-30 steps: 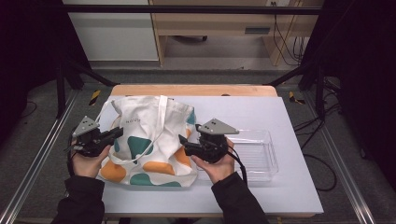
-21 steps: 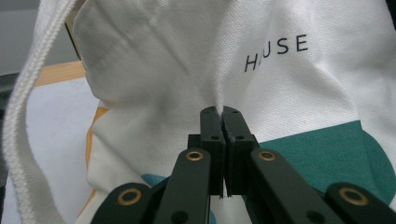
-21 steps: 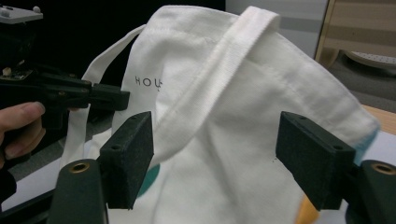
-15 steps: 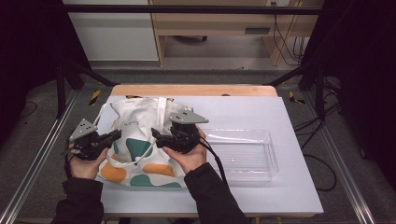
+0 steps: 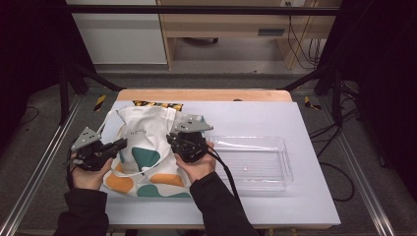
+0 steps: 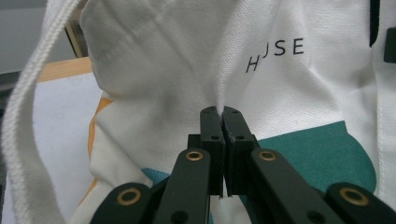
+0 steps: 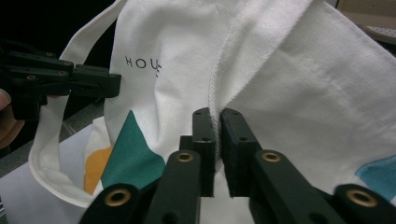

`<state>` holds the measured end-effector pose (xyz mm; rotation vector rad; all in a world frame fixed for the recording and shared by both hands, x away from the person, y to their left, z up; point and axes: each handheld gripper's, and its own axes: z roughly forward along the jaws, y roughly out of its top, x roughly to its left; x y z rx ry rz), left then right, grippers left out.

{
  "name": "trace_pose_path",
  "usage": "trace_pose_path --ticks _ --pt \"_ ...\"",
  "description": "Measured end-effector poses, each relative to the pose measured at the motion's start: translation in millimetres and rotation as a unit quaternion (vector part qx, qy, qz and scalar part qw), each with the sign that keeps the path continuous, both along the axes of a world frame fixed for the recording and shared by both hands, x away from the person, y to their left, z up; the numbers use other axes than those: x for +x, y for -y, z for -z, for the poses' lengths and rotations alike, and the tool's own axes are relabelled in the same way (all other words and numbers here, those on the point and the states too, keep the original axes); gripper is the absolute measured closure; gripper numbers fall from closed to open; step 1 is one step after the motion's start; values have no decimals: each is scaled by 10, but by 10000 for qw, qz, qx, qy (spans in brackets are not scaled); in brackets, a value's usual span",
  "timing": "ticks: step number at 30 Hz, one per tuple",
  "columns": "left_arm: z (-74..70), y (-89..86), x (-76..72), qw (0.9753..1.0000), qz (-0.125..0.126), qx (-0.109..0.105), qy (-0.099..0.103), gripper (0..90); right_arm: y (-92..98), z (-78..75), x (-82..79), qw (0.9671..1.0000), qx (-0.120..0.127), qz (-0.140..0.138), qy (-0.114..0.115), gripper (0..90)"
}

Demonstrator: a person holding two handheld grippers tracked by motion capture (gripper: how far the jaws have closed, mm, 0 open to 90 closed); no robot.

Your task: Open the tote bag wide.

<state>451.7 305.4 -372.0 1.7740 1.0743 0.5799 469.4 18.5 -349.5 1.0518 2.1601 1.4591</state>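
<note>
- The white canvas tote bag with teal and orange shapes (image 5: 142, 147) is seen on the left half of the pale grey table (image 5: 305, 196), partly lifted and bunched between the two tools.
- The left gripper (image 5: 118, 145) is closed: in the left gripper view its jaws are pressed together on a pinched fold of the bag's cloth, just below the printed lettering (image 6: 275, 53).
- The right gripper (image 5: 173, 141) is closed too: in the right gripper view a thick seamed edge of the cloth is clamped between its jaws.
- A slip is judged the main risk: only a thin pleat is held on the left, and it could be pulled free if the hands are drawn apart too sharply.
- The long white handle loop (image 6: 23, 135) hangs loose beside the left tool; it could be snagged on a jaw or trapped under the bag.
- If only the front layer is held, the mouth may be opened unevenly or not at all; which layers are caught cannot be told.
- The clear rectangular plastic tray (image 5: 282, 167) lies just right of the bag and could be knocked by the right forearm or trailing cable.
- Nothing is seen inside the tray; the inside of the bag is hidden.
</note>
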Motion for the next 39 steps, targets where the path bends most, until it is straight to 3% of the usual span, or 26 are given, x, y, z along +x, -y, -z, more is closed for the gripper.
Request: trace_pose_path --ticks 5,8,11,15,18,20,23,27,29,30,31,37,39 --pt "-5 -24 -12 10000 -15 -56 -23 858 18 11 -57 9999 -7 -169 -15 874" --pt "-23 -26 -13 9999 -38 -148 23 735 31 18 -94 9997 16 -245 7 875" --pt "-80 -1 -25 9995 -36 -224 215 616 66 36 -163 9993 50 -366 25 875" --pt "-120 38 -16 9992 -45 -268 307 585 85 61 -211 9990 78 -443 -1 874" --pt "-118 81 6 9992 -7 -276 276 653 97 100 -255 9988 45 -492 32 873" --pt "-86 120 18 9998 -36 -106 187 719 111 136 -285 9984 63 -555 10 872" --pt "-66 105 13 9999 -7 -63 135 864 112 173 -299 9983 47 -588 -21 869" --pt "-64 93 -15 9999 40 -10 143 886 118 195 -292 9983 45 -580 -6 856" --pt "-59 93 -50 9998 76 33 168 891 129 193 -271 9986 106 -521 14 774" --pt "-59 93 -50 9998 76 33 168 892 129 193 -271 9986 106 -521 14 774" --pt "-49 86 -89 9998 77 56 199 893 141 178 -256 9988 167 -455 60 687" --pt "-16 50 -203 9996 93 117 236 894 183 102 -242 9987 318 -250 320 527" --pt "7 46 -246 9995 106 182 231 894 191 45 -227 9980 345 -103 514 445"
